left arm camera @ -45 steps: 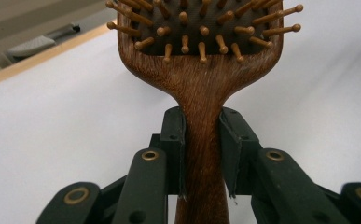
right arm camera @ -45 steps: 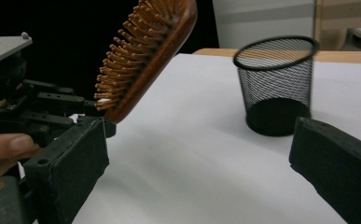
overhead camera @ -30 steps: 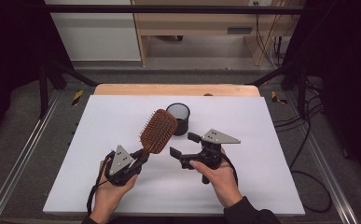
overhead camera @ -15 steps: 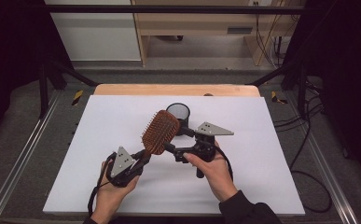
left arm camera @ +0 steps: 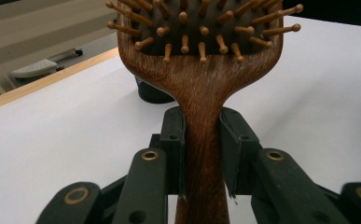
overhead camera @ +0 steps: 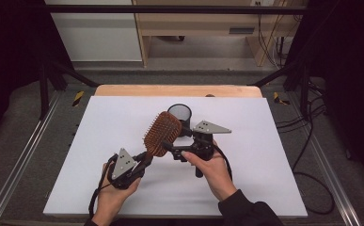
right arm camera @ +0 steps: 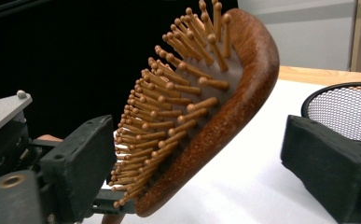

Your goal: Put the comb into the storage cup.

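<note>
A brown wooden hairbrush [overhead camera: 162, 133] with wooden bristle pins is held tilted above the white table. My left gripper [overhead camera: 146, 157] is shut on its handle; the left gripper view has both pads pressed on the handle's neck [left arm camera: 201, 140]. My right gripper [overhead camera: 172, 141] reaches in from the right. Its jaws straddle the brush head [right arm camera: 225, 116] and have just been closing. One pad [right arm camera: 80, 163] stands by the bristle tips. The other pad [right arm camera: 327, 163] is well clear of the wooden back.
A black mesh cup [overhead camera: 179, 113] stands upright just behind the brush, close to the right gripper's far jaw. The white table top [overhead camera: 264, 155] has a wooden strip [overhead camera: 123, 90] along its far edge. Metal rails and cables run along both sides.
The right gripper has moved left and slightly away from me, from beside the brush to around its head. The left gripper and the brush have stayed put.
</note>
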`<state>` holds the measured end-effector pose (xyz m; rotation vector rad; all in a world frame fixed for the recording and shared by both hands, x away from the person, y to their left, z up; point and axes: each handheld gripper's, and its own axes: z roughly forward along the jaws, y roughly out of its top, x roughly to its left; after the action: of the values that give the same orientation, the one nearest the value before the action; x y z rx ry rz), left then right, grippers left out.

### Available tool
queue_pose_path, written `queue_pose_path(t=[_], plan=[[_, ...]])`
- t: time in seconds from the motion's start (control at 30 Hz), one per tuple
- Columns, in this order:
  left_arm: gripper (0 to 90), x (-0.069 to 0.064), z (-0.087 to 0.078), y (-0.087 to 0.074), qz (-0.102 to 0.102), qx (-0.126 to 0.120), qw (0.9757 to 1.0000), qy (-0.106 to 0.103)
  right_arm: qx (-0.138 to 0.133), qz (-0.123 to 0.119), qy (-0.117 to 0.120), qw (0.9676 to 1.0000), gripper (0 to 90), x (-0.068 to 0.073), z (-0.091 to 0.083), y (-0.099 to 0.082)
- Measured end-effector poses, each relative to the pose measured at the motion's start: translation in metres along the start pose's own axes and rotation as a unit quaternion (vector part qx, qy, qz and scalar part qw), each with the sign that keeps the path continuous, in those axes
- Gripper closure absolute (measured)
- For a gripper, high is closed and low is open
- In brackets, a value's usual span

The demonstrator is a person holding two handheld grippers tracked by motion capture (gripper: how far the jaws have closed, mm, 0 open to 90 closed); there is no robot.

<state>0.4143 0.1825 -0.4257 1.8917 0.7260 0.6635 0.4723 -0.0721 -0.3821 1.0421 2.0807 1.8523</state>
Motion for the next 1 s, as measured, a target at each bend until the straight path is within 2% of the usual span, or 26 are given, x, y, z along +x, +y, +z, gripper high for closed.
queue_pose_path(t=[0.03,0.27,0.53,0.6,1.0], plan=[[73.0,0.0,0.0,0.0,0.0,-0.001,1.0,-0.001,0.0,-0.001,0.002,1.0,15.2,0.0,0.0,0.001],[73.0,-0.001,0.0,0.0,0.0,-0.004,1.0,-0.003,-0.004,0.001,0.011,0.9999,20.2,-0.002,0.0,0.005],[73.0,-0.003,0.001,-0.001,0.006,-0.005,0.9999,-0.008,-0.012,0.007,0.018,0.9997,21.7,-0.002,0.0,0.011],[73.0,-0.005,0.001,0.0,0.013,-0.005,0.9999,-0.008,-0.013,0.009,0.019,0.9997,22.3,-0.002,0.0,0.012],[73.0,-0.007,0.002,-0.001,0.013,-0.009,0.9998,-0.011,-0.016,0.019,0.03,0.9992,23.9,0.0,0.002,0.018]])
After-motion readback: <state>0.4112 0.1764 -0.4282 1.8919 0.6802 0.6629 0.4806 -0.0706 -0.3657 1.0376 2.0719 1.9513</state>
